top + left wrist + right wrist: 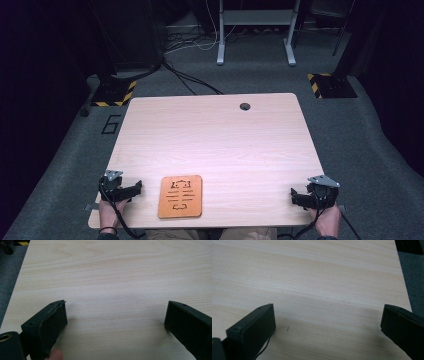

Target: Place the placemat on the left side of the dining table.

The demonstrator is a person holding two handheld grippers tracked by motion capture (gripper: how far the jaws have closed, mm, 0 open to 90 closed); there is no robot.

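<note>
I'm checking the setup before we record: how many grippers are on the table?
2. The left gripper sits at the near left corner of the table, beside the orange board. The right gripper sits at the near right corner. Both are open and hold nothing.

An orange board (180, 196) is lying on the table (215, 145) near its front edge, between the left gripper (134, 189) at the front-left corner and the right gripper (296, 195) at the front-right, nearer the left.

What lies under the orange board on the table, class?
The orange board lies flat on the light wooden table, near its front edge. Whatever sits beneath it is covered; only black markings on top show.
</note>
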